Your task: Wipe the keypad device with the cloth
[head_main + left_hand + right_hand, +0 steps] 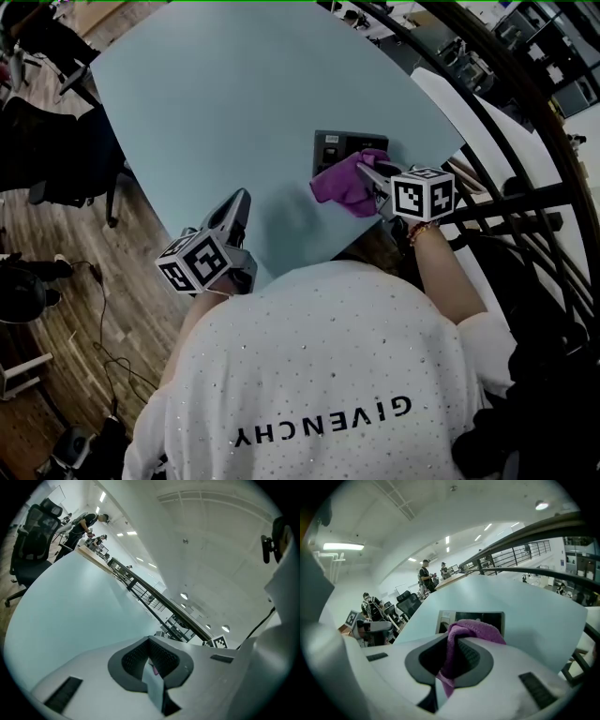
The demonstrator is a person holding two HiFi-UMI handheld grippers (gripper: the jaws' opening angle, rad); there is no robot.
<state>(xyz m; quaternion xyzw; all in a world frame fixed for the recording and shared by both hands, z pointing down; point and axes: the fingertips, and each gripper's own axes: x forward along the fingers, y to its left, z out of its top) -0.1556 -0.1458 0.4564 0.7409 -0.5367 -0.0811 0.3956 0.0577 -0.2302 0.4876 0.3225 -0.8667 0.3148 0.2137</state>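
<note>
A dark keypad device (339, 145) lies flat on the pale blue table (234, 94), near its right edge. A purple cloth (345, 185) covers the device's near right part and hangs from my right gripper (364, 171), which is shut on it. In the right gripper view the cloth (461, 634) drapes over the jaws, and the device (487, 618) shows just beyond them. My left gripper (241, 199) hovers over the table's near edge, well left of the device, and holds nothing. Its jaws (151, 660) are closed together.
A black metal railing (511, 202) curves round the table's right side. A black office chair (56, 150) stands on the wooden floor (66, 281) to the left. The person's white shirt (319, 375) fills the bottom of the head view. People (424, 576) stand at the far end.
</note>
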